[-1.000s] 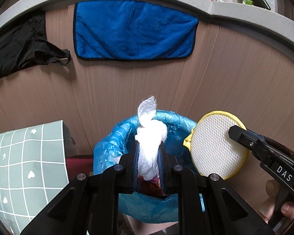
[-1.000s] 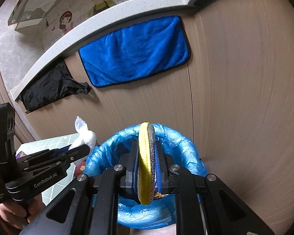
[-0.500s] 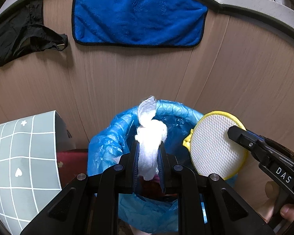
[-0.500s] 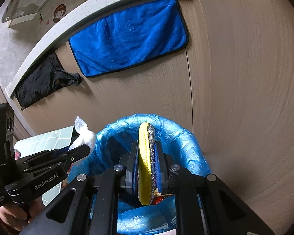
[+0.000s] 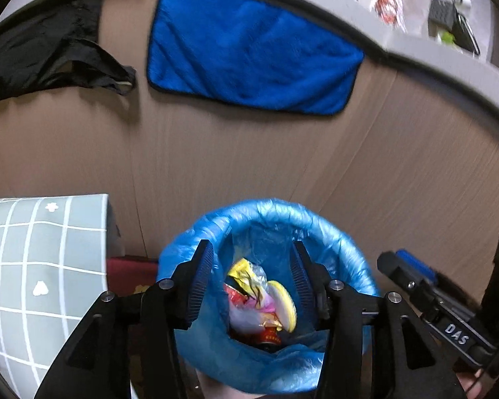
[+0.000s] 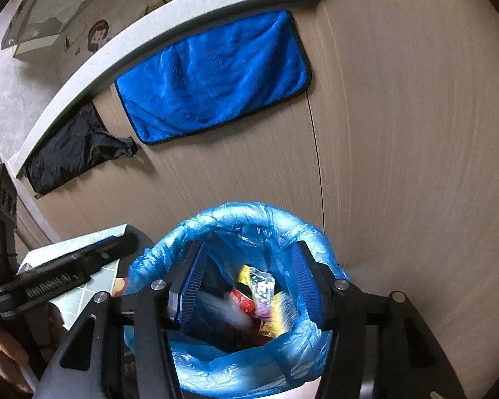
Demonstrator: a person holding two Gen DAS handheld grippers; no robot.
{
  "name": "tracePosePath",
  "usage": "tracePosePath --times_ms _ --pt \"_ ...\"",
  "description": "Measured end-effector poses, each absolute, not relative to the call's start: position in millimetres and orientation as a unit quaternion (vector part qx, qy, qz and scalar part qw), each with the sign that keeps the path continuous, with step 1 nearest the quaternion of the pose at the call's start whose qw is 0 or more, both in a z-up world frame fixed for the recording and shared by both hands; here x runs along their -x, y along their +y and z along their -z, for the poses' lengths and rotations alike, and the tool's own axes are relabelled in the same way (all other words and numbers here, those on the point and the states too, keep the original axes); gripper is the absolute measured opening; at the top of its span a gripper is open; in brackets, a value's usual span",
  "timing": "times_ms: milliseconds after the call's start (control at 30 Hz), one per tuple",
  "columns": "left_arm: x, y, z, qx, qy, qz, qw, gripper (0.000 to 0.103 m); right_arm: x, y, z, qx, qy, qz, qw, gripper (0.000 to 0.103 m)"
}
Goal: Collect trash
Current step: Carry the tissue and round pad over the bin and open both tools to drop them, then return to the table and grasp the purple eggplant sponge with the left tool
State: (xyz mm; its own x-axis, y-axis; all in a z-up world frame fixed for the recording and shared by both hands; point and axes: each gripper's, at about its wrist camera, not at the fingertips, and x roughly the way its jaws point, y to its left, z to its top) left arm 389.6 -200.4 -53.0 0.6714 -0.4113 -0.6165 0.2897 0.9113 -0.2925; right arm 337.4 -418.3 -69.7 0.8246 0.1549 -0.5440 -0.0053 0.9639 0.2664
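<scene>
A bin with a blue plastic liner (image 5: 272, 209) (image 6: 246, 212) stands against a wooden cabinet front. My left gripper (image 5: 252, 249) hangs over its mouth; its jaws are opening and nothing is between them. My right gripper (image 6: 249, 249) hangs over the same bin, jaws also opening and empty. Down inside lie a round yellow sponge (image 5: 284, 306) (image 6: 281, 309), a white tissue (image 6: 223, 312) and colourful wrappers (image 5: 246, 276). The right gripper (image 5: 399, 261) shows at the right edge of the left wrist view. The left gripper (image 6: 123, 241) shows at the left of the right wrist view.
A blue towel (image 5: 249, 56) (image 6: 213, 86) and a black cloth (image 5: 43, 56) hang from the countertop edge (image 5: 415, 50) above. A grey-green gridded box (image 5: 33, 266) stands left of the bin. A person's hand (image 6: 0, 349) holds the left gripper's handle.
Both grippers have gone from shut to open. The white tissue has left the left gripper and the yellow sponge the right one; both now lie in the bin.
</scene>
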Motion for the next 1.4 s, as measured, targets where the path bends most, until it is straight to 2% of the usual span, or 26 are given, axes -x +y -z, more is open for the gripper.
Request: tracePosePath --times_ms 200,367,467,767,1000,1200,1400 --pt "-355.9 -137.6 25.0 0.085 0.319 0.134 0.934 0.049 -323.7 -415.5 60.8 -0.138 0.299 -0.047 0.943 0.051" --pt "-322.4 -56.2 17.2 0.096 0.313 0.054 0.943 0.049 -306.4 -389.7 54.8 -0.126 0.301 -0.077 0.942 0.051" --pt "-297.7 -2.1 19.3 0.106 0.312 0.0 0.944 0.049 -298.2 -362.0 50.6 -0.117 0.298 -0.105 0.942 0.055" --pt "-249.4 147.6 46.4 0.124 0.342 -0.112 0.925 0.049 -292.5 -227.3 46.7 -0.053 0.33 -0.224 0.916 0.055" --pt "-294.7 235.1 62.5 0.139 0.365 -0.059 0.919 0.049 -276.9 -131.2 57.4 0.003 0.36 -0.283 0.889 0.055" --pt "-352.8 288.8 68.7 0.126 0.377 -0.051 0.916 0.049 -260.3 -85.8 68.6 0.041 0.377 -0.302 0.875 0.055" --pt "-377.9 320.9 98.1 0.207 0.413 -0.017 0.887 0.049 -260.0 -60.8 77.3 0.038 0.409 -0.315 0.855 0.055"
